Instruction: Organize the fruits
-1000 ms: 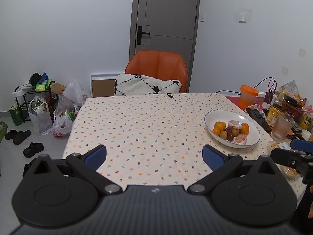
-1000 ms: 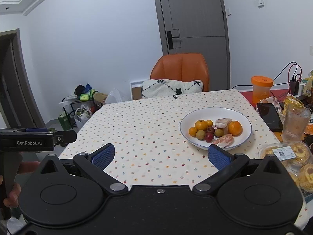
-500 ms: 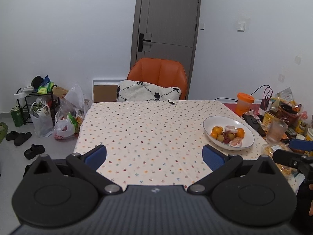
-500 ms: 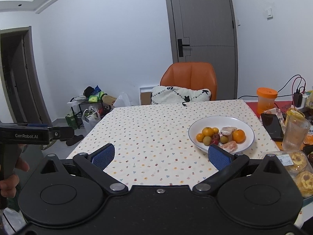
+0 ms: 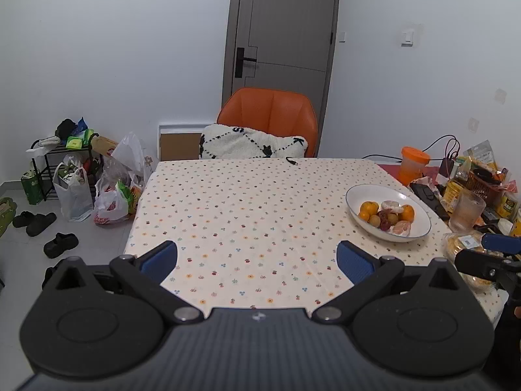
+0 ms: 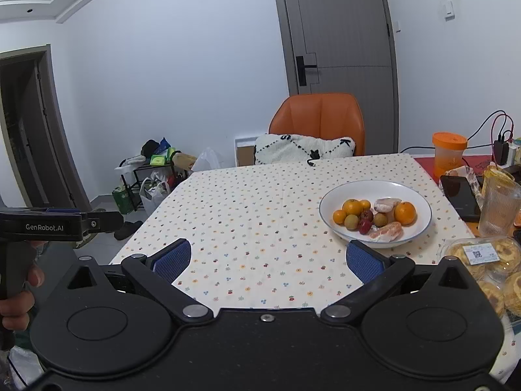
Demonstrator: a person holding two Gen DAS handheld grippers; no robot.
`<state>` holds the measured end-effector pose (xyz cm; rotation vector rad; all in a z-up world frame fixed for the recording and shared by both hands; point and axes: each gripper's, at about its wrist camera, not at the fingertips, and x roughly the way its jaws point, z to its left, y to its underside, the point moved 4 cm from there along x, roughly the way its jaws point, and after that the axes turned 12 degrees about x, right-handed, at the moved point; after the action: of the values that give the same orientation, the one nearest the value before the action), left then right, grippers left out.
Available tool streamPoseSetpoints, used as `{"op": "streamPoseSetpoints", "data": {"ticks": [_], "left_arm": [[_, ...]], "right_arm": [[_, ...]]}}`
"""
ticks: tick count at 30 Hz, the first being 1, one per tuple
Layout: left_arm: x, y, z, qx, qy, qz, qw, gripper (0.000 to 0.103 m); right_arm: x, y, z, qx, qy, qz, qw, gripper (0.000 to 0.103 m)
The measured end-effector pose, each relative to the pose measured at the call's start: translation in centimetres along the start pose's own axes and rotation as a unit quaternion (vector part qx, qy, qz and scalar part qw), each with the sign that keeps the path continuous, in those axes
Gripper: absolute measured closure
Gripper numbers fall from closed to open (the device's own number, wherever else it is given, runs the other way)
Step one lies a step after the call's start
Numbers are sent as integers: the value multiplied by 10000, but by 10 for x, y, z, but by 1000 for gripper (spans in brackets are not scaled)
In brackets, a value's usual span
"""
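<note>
Fruits point(image 6: 374, 218) heaped in white plate point(image 6: 420, 228): oranges, peeled segments, small red ones | left gripper point(image 5: 257, 259) spread wide, empty | right gripper point(image 6: 268, 259) likewise

A white plate point(image 6: 420, 224) with a blue rim holds orange tangerines point(image 6: 404, 212); the cream tablecloth point(image 6: 260, 215) carries small multicoloured flower dots; the chair point(image 6: 319, 120) is orange.

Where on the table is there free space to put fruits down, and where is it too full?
Free: the whole patterned tablecloth from the white plate across to the table's left edge, and back toward the orange chair. Crowded: right of the plate, where the phone, glass, orange jar and pastry box stand close together.
</note>
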<state>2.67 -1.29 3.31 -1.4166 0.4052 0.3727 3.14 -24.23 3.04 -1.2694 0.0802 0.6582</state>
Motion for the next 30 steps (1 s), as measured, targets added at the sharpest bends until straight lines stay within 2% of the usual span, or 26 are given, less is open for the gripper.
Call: {"op": "streamPoseSetpoints", "data": {"ticks": [30], "left_arm": [[10,5,0,15,0,156,9999,0]], "right_arm": [[6,1,-8,81,99,54,9999,0]]}}
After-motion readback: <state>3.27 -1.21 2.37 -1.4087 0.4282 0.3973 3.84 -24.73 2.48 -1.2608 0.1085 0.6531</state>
